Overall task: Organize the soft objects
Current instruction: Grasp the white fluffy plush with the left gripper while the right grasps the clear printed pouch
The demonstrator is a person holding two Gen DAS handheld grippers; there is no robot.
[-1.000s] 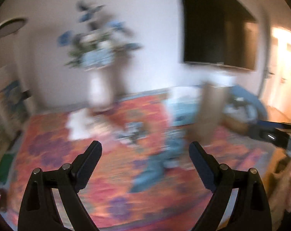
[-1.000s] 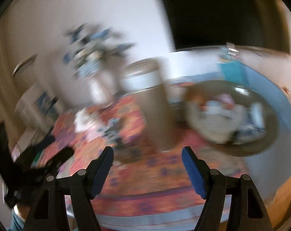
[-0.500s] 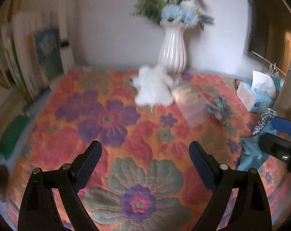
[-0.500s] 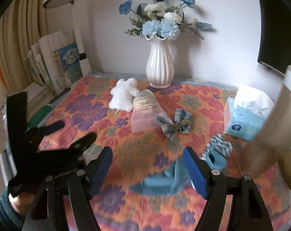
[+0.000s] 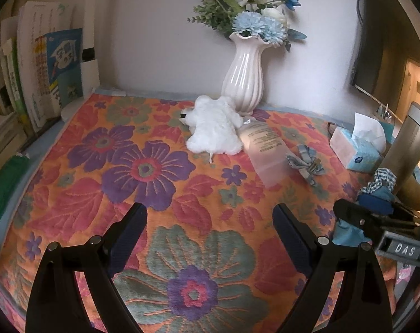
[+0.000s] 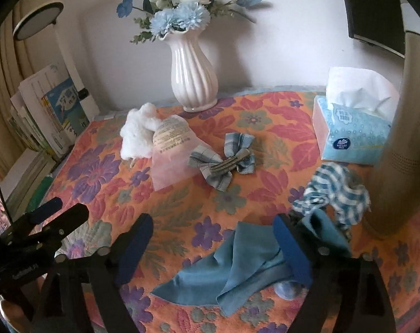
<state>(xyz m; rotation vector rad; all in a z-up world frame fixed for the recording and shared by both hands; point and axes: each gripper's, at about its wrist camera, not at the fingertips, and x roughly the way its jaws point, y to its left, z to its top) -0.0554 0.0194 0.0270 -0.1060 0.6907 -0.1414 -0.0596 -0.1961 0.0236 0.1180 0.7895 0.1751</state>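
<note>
Both grippers lower and closer to table than a second ago; views now sharp. Left gripper fingers wide apart over bare flowered cloth, nothing between. Right gripper fingers opening above blue cloth; cloth lies crumpled between them, pads not pressing it. Checked rag just beside, right. Plaid bow mid-table, touching plastic pouch. White plush toy by vase. Tissue box far right.
</note>
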